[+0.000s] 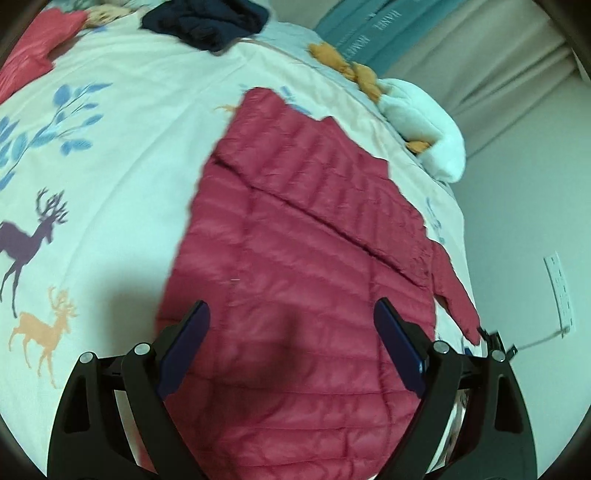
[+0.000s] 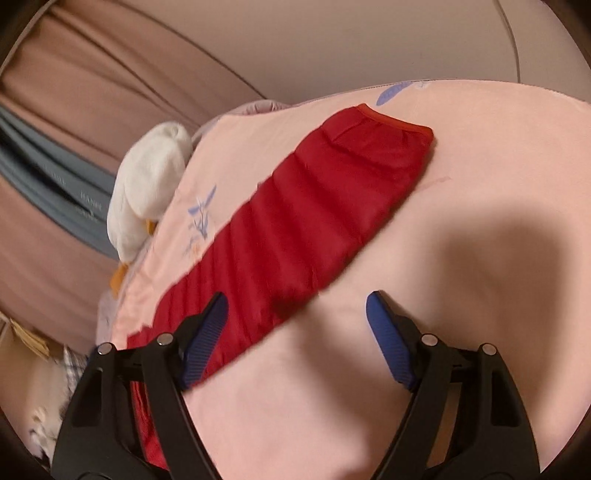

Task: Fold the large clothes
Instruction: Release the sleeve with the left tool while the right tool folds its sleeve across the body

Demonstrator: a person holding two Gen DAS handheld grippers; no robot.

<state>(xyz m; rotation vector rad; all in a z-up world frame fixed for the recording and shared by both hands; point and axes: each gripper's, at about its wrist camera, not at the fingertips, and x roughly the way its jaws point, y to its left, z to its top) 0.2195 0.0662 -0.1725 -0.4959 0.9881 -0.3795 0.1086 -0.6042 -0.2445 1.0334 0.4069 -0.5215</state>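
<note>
Left wrist: white plush duck (image 1: 424,125) and navy garment (image 1: 207,22) flank red jacket (image 1: 295,258).

The left gripper (image 1: 291,325) hangs with fingers spread above the red jacket (image 1: 295,229), nothing between them. Bare bedspread (image 1: 140,155) lies wide to the jacket's left. A dark garment (image 1: 207,22) and a pink one (image 1: 33,48) crowd the bed's far edge; a white plush toy (image 1: 424,122) sits on the right edge. The right gripper (image 2: 297,314), also spread, faces the jacket's sleeve (image 2: 314,221), with bare bedspread to the sleeve's right.
</note>
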